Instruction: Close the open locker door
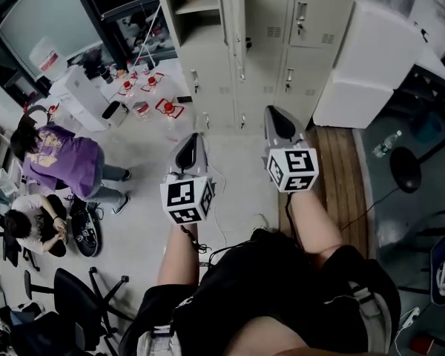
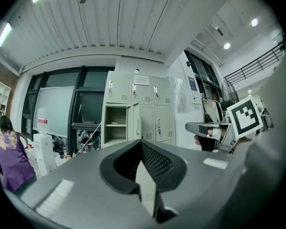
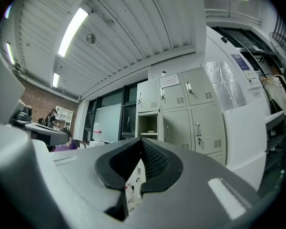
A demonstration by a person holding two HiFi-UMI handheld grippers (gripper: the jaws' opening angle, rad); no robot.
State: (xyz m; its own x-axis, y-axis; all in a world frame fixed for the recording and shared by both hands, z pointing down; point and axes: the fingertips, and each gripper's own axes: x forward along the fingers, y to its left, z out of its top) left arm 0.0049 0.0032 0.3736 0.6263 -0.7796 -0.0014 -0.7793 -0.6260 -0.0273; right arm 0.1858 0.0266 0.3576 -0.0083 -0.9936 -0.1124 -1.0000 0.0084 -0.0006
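Left tongs [image 1: 190, 141] and right tongs [image 1: 277, 117] were clenched on nothing and held forward side by side, I think because I stood well apart from the lockers [image 1: 319, 43]. Their open locker door [image 1: 233, 21] stood at upper centre, swung out toward me.

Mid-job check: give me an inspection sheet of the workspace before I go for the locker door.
Surface: pale floor; wooden strip at right.
Job's things: locker door stands open, left-column compartment exposed.
Clutter: red-topped items on the floor left of the lockers; white boxes at right.
Grippers: left gripper and right gripper both shut, empty, short of the lockers.
Cables: thin cable on the floor.
Surroundings: two people seated at left; office chair.
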